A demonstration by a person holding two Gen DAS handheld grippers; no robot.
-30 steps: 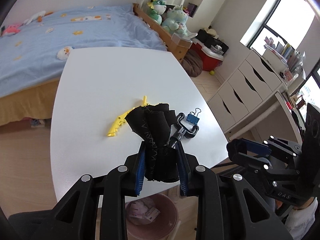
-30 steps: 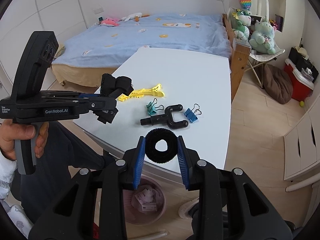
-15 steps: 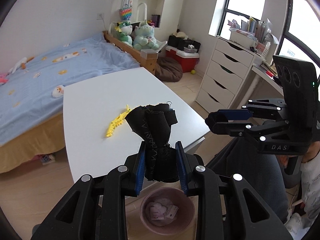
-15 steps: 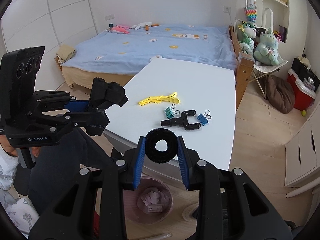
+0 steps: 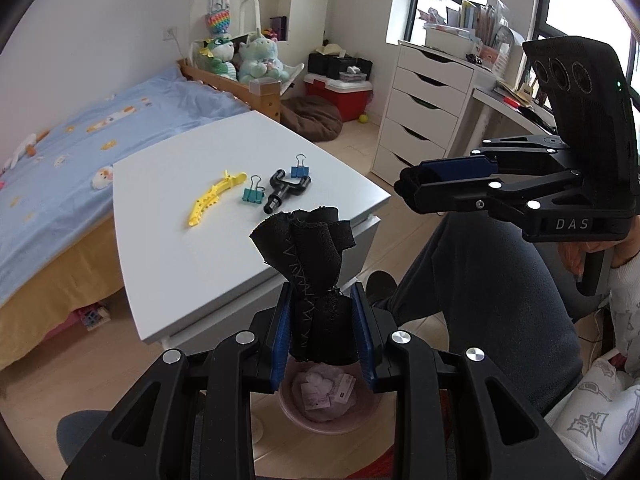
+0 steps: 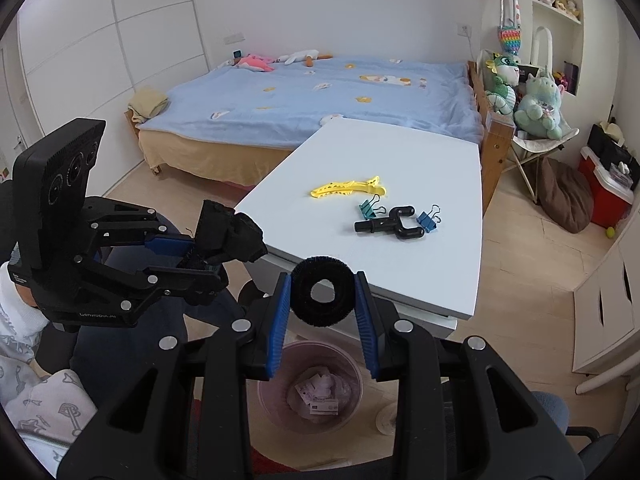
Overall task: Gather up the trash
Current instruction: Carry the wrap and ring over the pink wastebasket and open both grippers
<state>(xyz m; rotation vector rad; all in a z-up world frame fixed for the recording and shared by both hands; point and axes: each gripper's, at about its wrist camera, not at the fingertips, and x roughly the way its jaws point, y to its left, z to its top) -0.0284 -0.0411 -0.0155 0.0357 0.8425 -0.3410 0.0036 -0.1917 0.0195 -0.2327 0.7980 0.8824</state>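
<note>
Trash items are being held in both grippers. Left gripper (image 5: 323, 328) is clamping a bunched black cloth strip (image 5: 308, 264) between its blue pads (image 5: 280, 336); the strip is standing up past the fingertips, its frayed end fanning out. Right gripper (image 6: 323, 300) is pinching a black fuzzy ring (image 6: 322, 291) by its sides, hole facing the camera. Directly below both sets of fingers, a pink waste bin (image 6: 272, 404) is sitting on the floor with crumpled paper inside. Beyond the fingertips, a white table (image 6: 420, 152) is carrying a yellow hair clip (image 6: 348, 189), a teal binder clip (image 6: 370, 208), a black Y-shaped part (image 6: 390, 225) and a blue binder clip (image 6: 429, 218), all lying close together. Farther back, a blue bed (image 6: 320, 96) is standing against the wall.
</note>
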